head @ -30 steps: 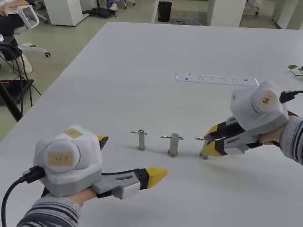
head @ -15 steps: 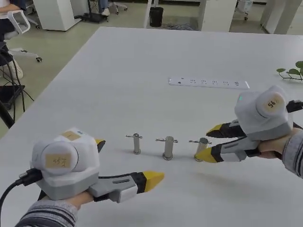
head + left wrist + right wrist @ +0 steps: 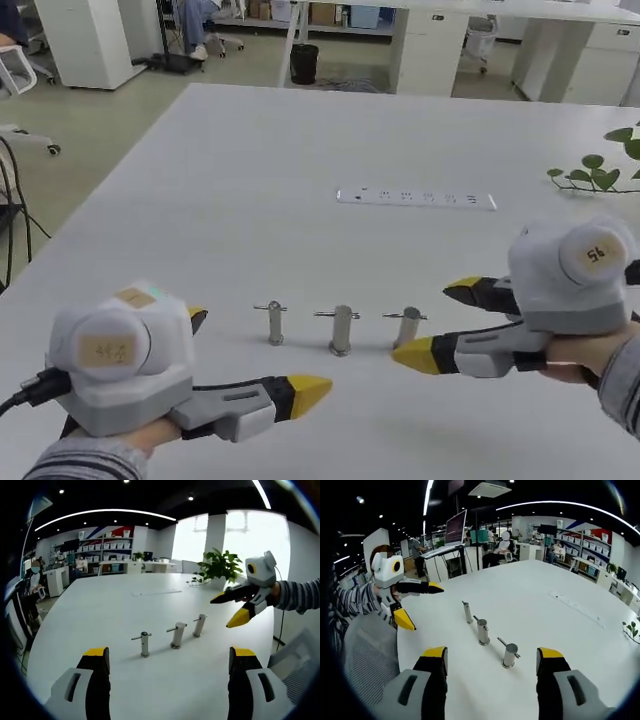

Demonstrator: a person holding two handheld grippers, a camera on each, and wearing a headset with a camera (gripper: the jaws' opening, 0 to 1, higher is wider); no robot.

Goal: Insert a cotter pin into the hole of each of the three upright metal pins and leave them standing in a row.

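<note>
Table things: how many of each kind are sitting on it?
Metal pins: 3
Cotter pins: 3
Power strip: 1
Plant: 1
Total: 8

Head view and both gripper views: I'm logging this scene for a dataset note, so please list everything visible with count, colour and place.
table: one, white, under everything.
metal pins: three, silver, upright in a row.
cotter pins: three, silver, one through each pin's top.
power strip: one, white, beyond the pins.
plant: one, green, table's right edge.
waste bin: one, black, floor beyond table.
left gripper: grey, yellow tips, jaws open, near the row.
right gripper: same colours, jaws open, beside the rightmost pin.
</note>
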